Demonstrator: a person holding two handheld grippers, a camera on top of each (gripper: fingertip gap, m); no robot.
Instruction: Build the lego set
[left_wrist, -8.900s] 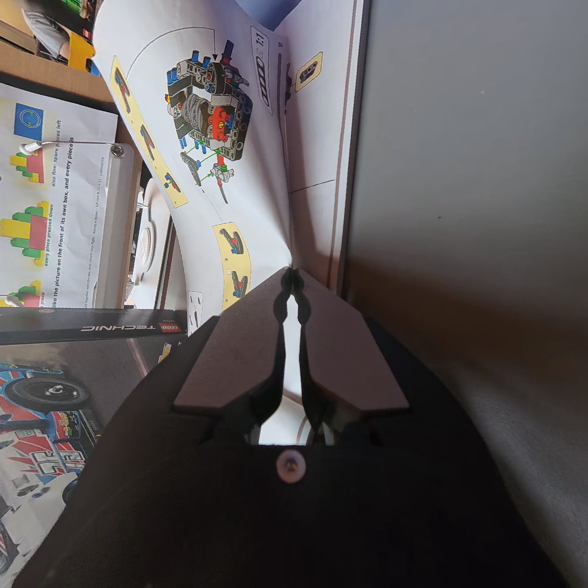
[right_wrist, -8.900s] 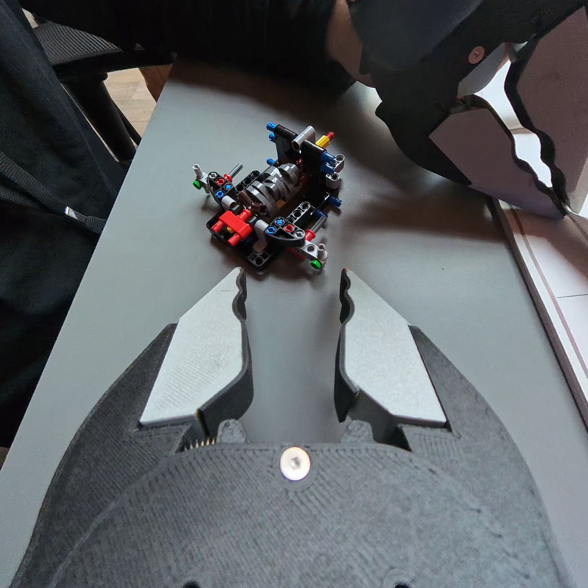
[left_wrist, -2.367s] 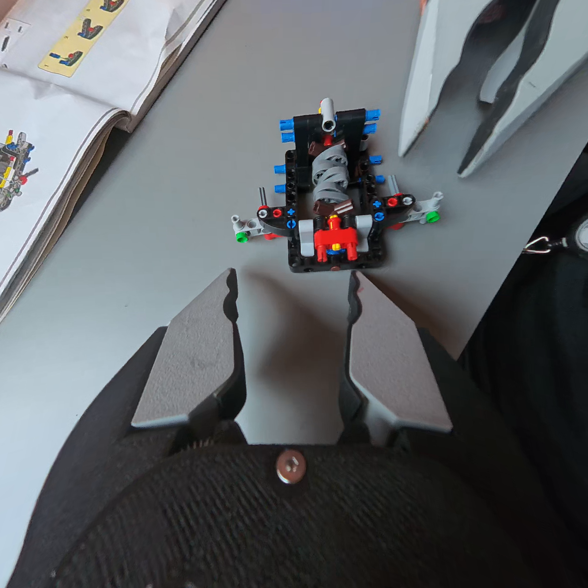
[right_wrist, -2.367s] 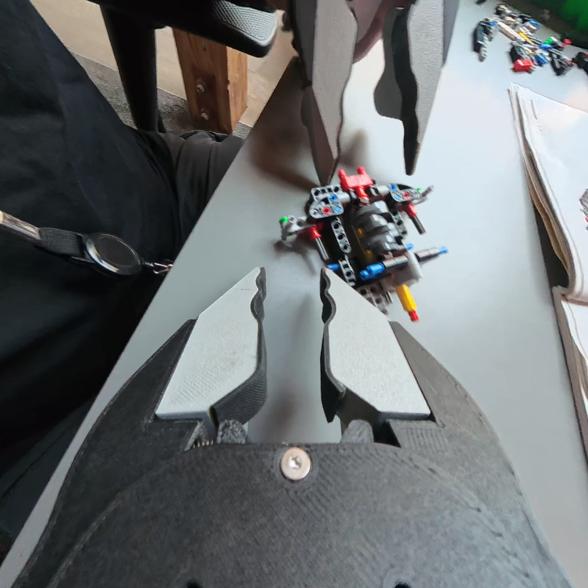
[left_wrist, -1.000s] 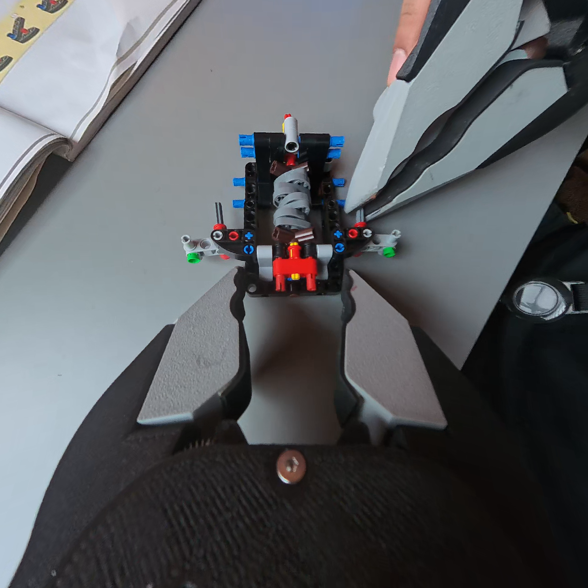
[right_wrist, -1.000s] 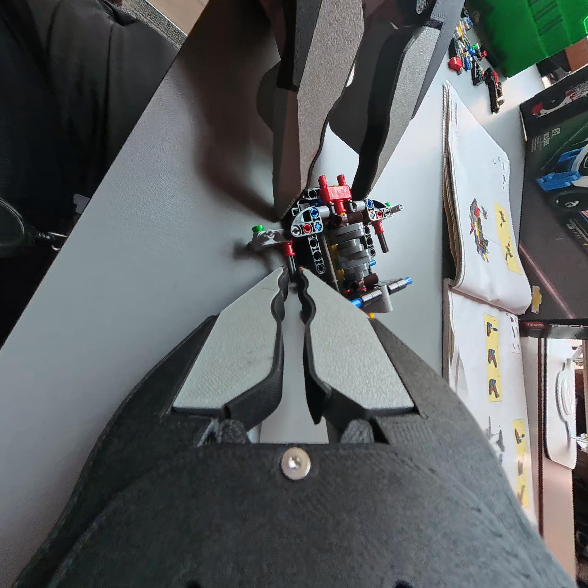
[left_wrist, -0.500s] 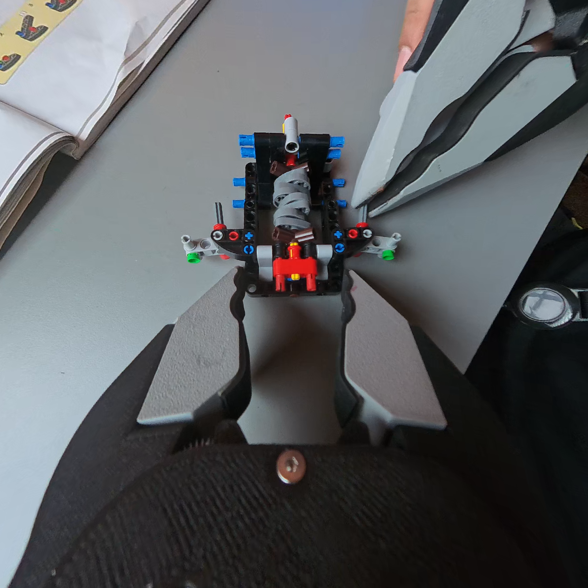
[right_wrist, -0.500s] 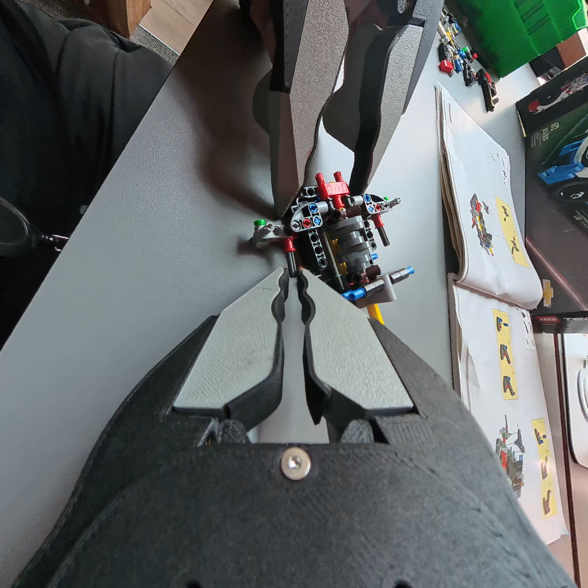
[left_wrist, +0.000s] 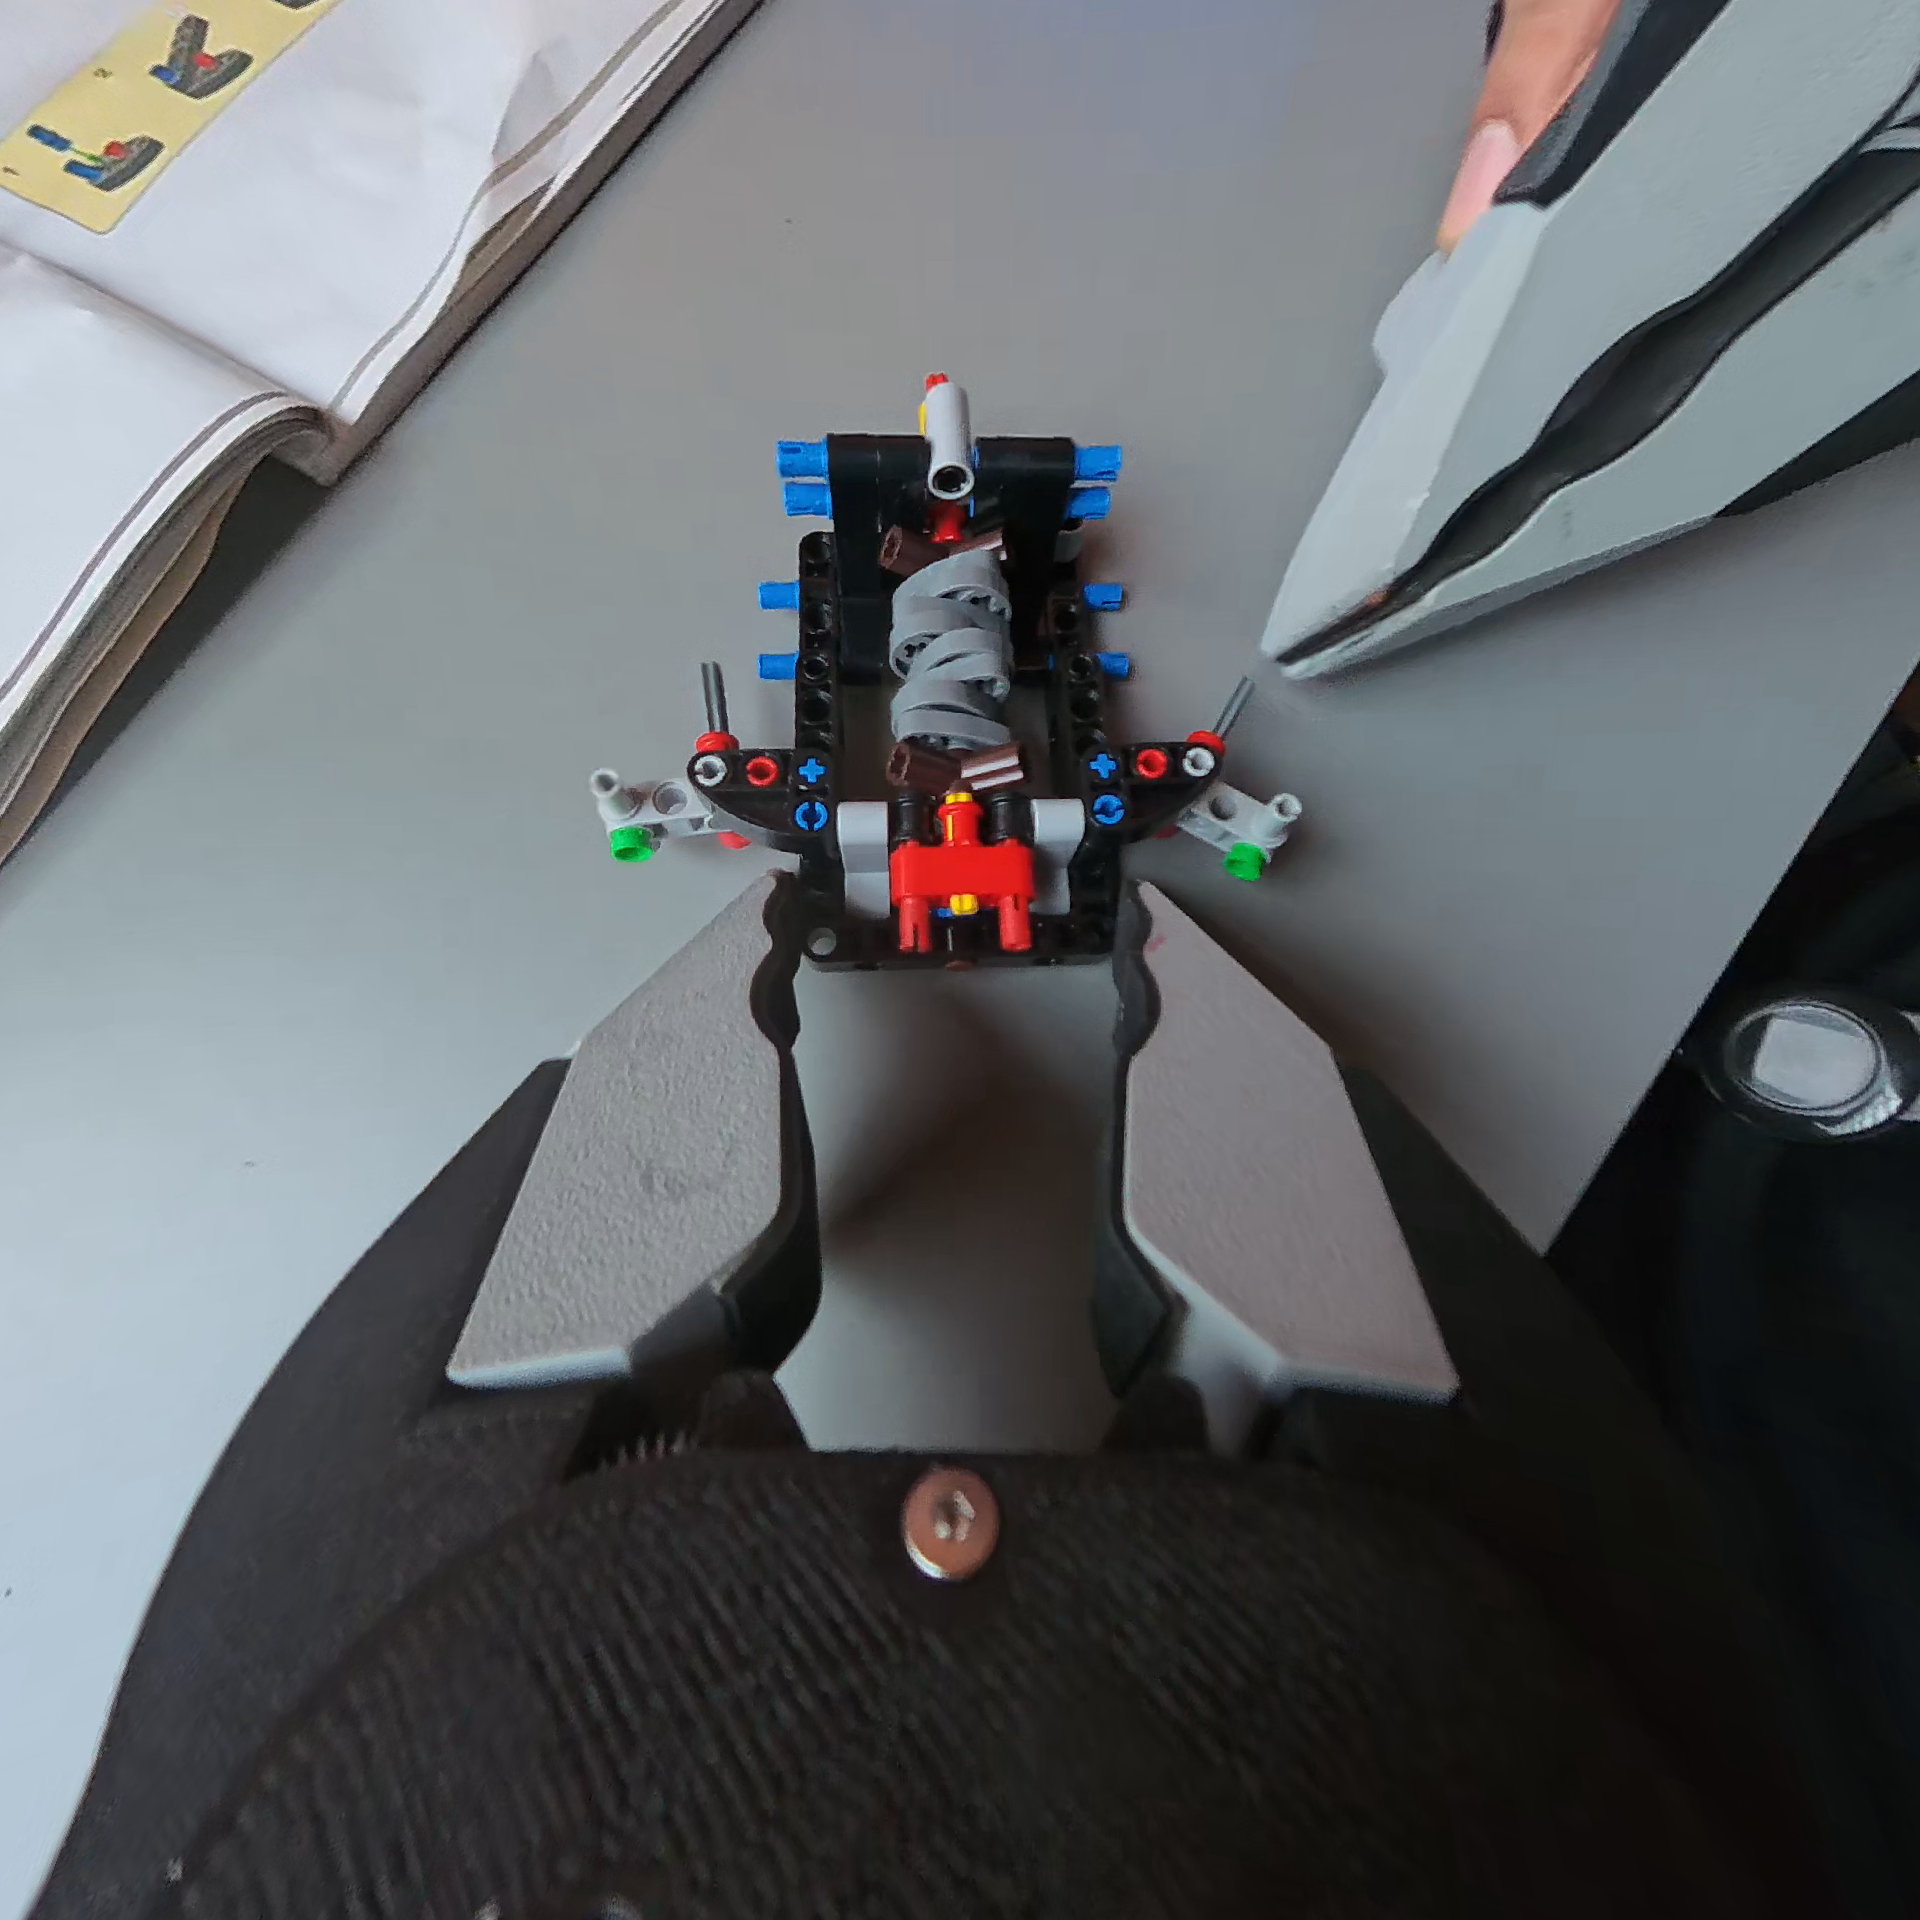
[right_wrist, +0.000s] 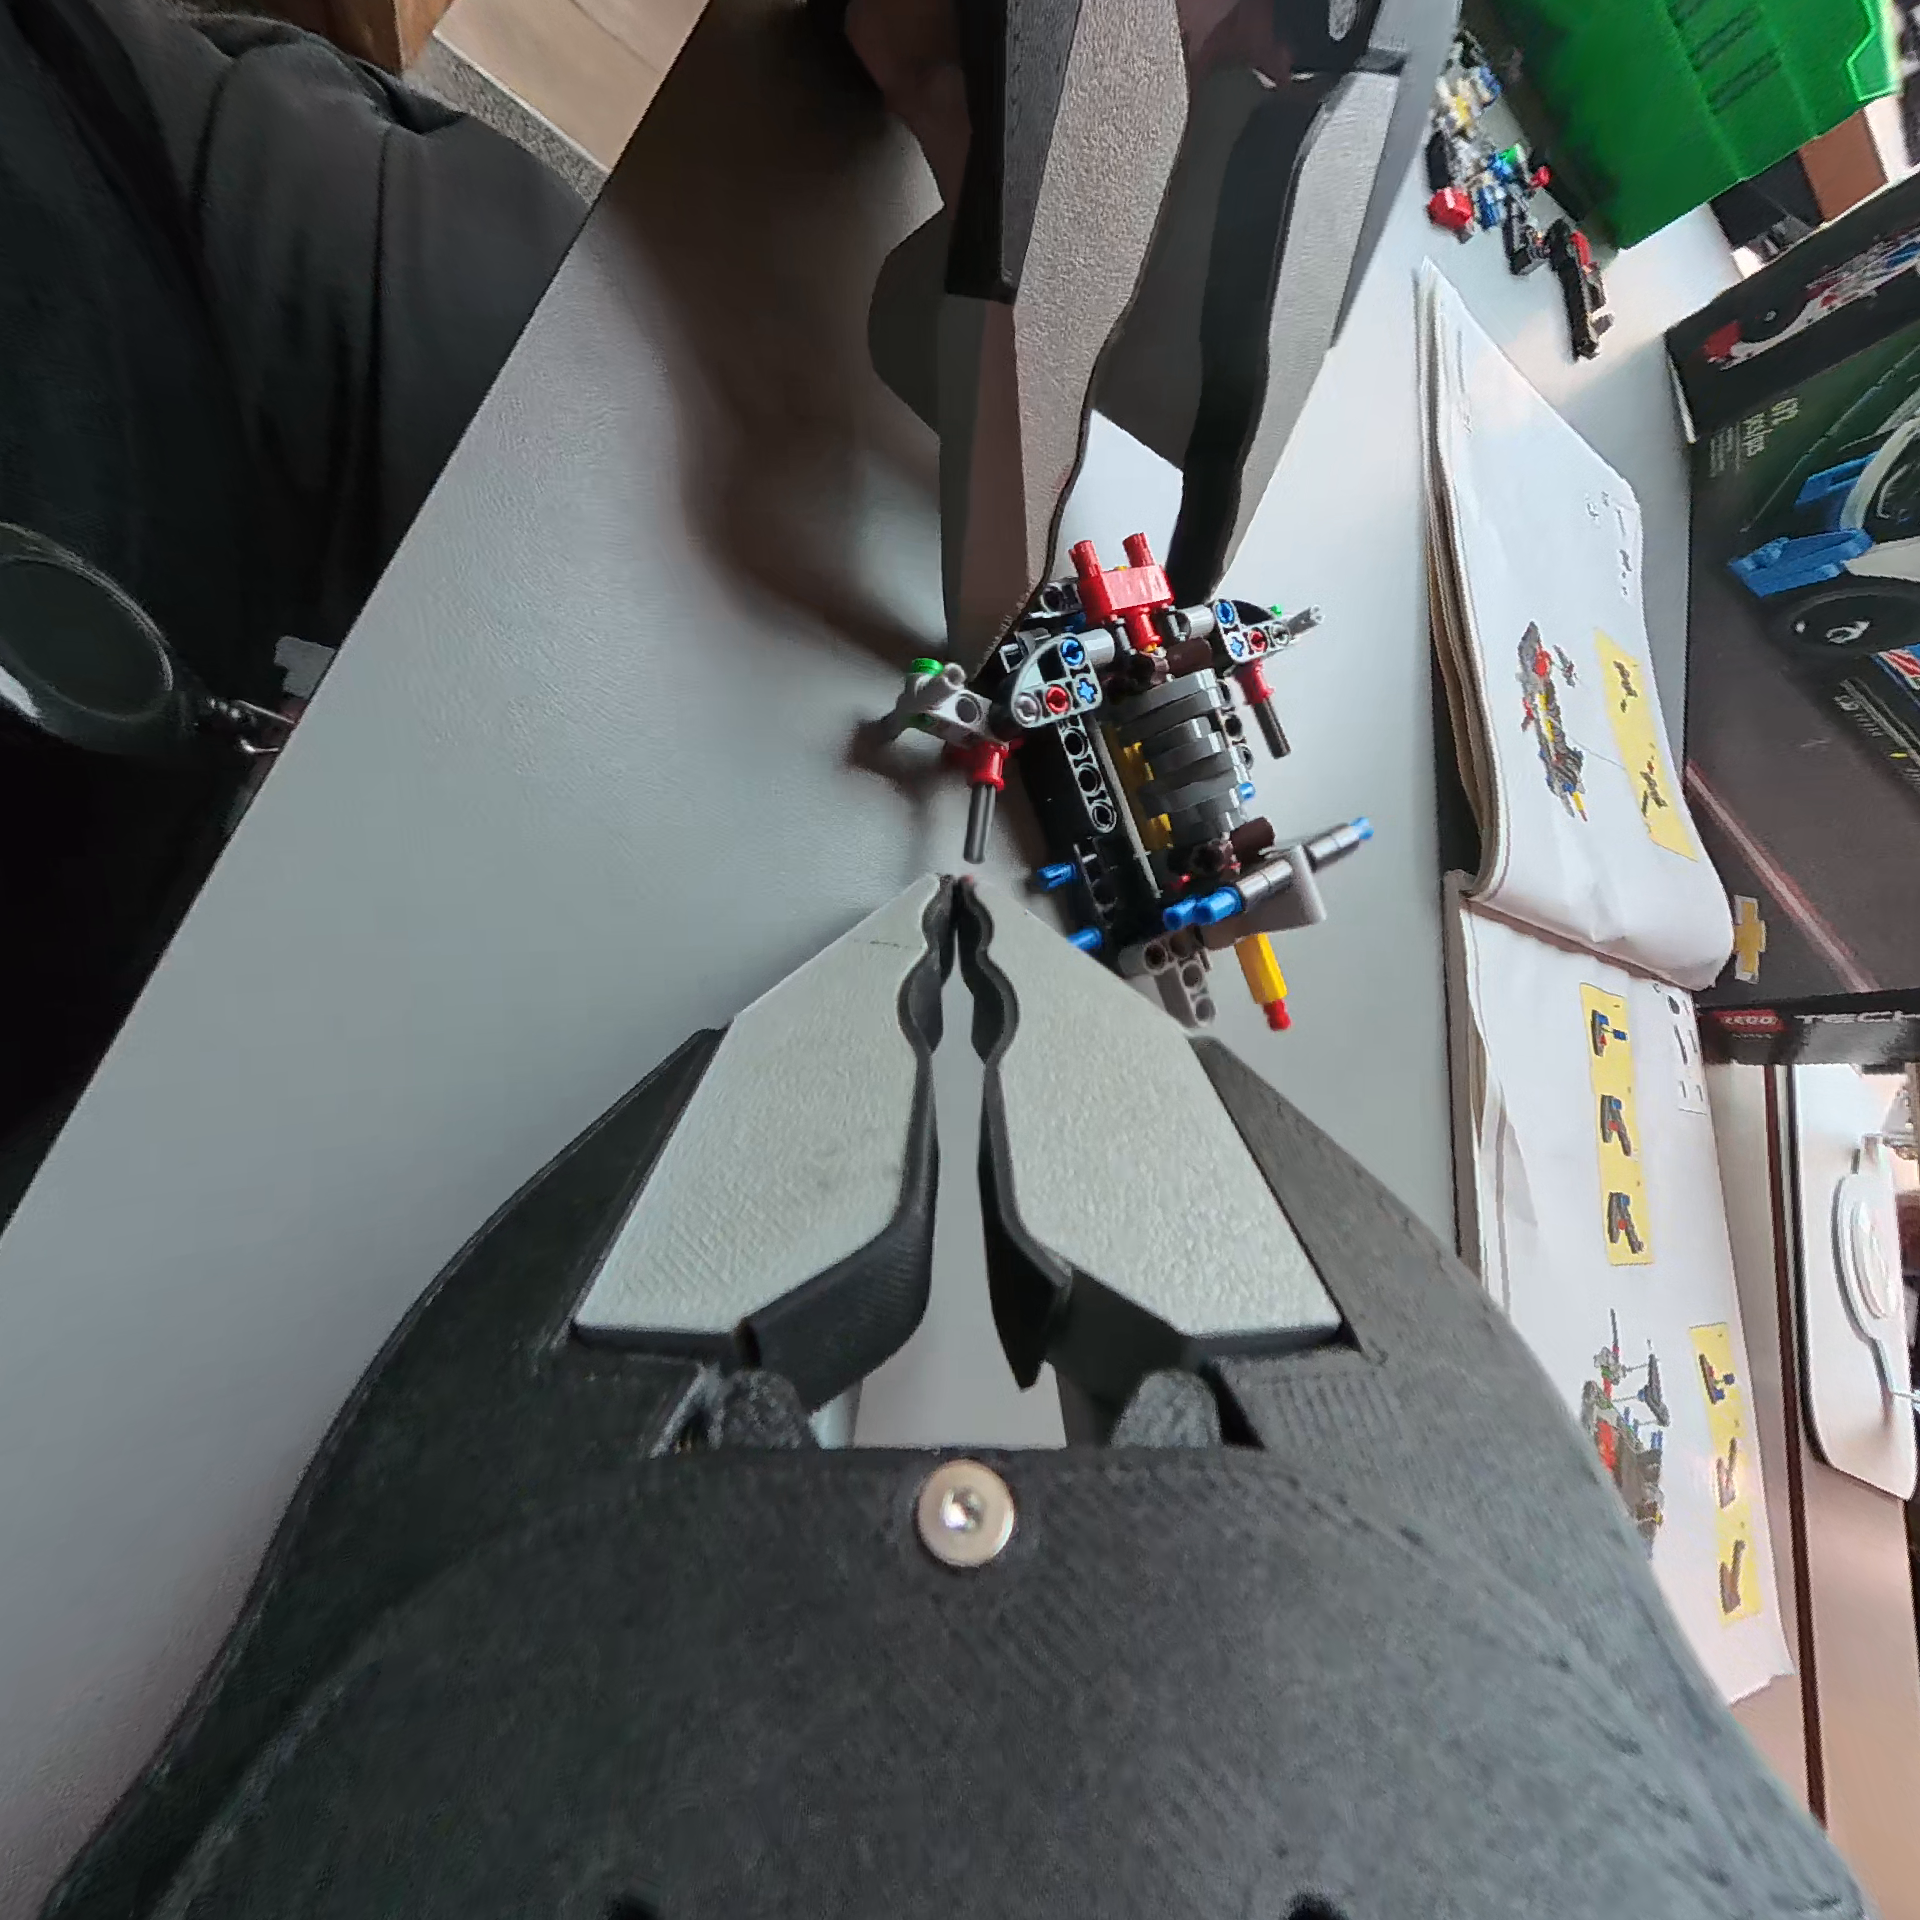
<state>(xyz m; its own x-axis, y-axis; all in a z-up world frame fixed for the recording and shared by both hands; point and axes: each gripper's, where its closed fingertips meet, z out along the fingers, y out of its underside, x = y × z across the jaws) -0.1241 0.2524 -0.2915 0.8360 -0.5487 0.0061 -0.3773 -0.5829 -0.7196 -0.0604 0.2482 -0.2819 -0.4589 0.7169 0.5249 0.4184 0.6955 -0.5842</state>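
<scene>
Near the frame's centre, on the grey table, one partly built lego chassis is sitting. One left tool is bracing its near end, fingers spread around the frame. One right tool, pinched closed and seemingly empty, is hovering beside a thin axle. Steady bracing should help here. One instruction booklet is lying open.

From my left wrist view the instruction booklet runs off the top-left edge. The right gripper is cut by the right edge. In the right wrist view the loose pieces at the table's far end are too small to identify, and the box is cropped.
</scene>
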